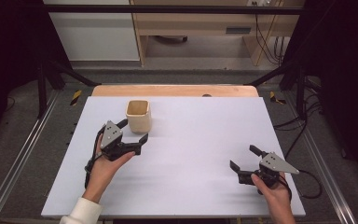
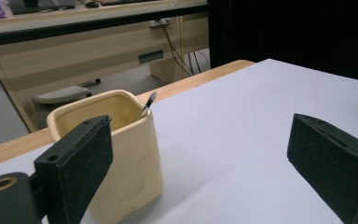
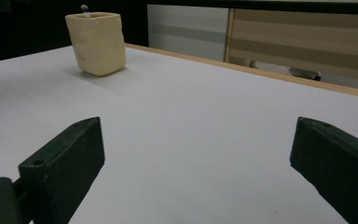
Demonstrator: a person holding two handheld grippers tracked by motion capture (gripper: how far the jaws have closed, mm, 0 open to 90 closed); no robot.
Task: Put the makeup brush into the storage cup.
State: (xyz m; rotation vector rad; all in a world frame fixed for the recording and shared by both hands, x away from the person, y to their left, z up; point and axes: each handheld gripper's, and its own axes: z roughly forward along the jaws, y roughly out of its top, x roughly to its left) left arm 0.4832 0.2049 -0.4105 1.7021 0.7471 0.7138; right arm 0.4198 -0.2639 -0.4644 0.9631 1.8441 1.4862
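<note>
A cream, square-sided cup stands upright on the far left part of the white board. A thin stick with a dark tip leans inside the cup and pokes just above its rim. My left gripper is open right in front of the cup. Its left jaw overlaps the cup's near wall in the left gripper view, and nothing is pressed between the pads. My right gripper stands open over bare board at the near right, nothing in it. The cup is far off in the right gripper view.
The white board lies on a wooden table whose far edge shows behind it. Black frame bars and metal rails flank the table. Cables trail on the floor at the right. Wooden furniture stands beyond.
</note>
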